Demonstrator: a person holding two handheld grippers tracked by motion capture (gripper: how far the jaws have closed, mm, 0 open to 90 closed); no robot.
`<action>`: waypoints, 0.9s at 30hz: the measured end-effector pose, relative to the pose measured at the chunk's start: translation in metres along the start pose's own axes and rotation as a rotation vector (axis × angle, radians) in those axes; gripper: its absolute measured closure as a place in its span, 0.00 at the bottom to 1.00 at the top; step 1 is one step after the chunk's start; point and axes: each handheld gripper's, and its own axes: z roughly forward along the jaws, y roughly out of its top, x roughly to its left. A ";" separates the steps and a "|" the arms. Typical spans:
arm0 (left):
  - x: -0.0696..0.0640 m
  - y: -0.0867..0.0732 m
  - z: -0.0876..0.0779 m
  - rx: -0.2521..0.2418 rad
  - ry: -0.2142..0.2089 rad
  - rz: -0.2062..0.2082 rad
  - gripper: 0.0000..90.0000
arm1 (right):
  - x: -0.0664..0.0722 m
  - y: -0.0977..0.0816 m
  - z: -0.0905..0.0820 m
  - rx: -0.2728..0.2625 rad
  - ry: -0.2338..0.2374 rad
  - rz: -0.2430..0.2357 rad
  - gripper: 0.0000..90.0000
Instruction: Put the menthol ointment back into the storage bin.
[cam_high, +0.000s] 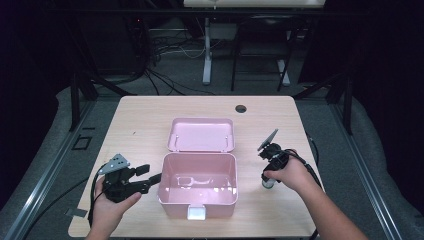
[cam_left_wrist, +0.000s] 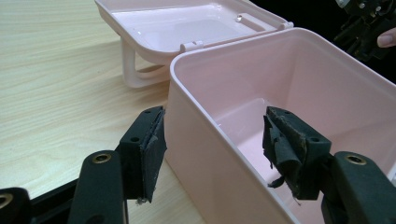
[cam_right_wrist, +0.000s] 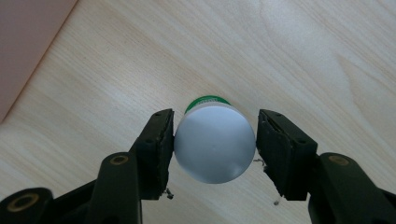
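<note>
Table, high view: pale wooden table (cam_high: 150, 115) carries a pink storage box (cam_high: 198, 184) at its middle, with the hinged lid (cam_high: 201, 134) thrown back flat behind it.
Left side, high view: left gripper (cam_high: 152, 176) lies level at the box's left wall, held in the left hand (cam_high: 112, 205).
Right side, high view: right gripper (cam_high: 268, 181) points down over a small bottle (cam_high: 268, 183) standing right of the box, well apart from it.
Left gripper view: jaws stand wide and straddle the box's near wall (cam_left_wrist: 215, 154), one pad (cam_left_wrist: 152, 149) outside, one pad (cam_left_wrist: 282, 149) inside; neither presses on it, so the gripper is open.
Right gripper view: seen from above, a white-capped bottle (cam_right_wrist: 215, 142) with a green band sits upright on the wood between the jaws.
Right grip: left pad (cam_right_wrist: 161, 149) touches the cap, right pad (cam_right_wrist: 275, 151) is just beside it; I cannot tell if the grip is firm.
</note>
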 end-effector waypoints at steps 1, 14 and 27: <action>0.000 0.000 0.000 0.000 0.000 0.000 0.43 | 0.000 0.000 0.001 -0.008 0.005 0.000 0.53; 0.000 -0.001 0.001 0.000 0.003 -0.005 0.43 | -0.002 -0.002 0.006 0.024 0.015 0.006 0.55; 0.001 -0.001 0.001 -0.002 0.003 -0.009 0.43 | -0.001 -0.002 0.006 0.025 0.016 0.006 0.55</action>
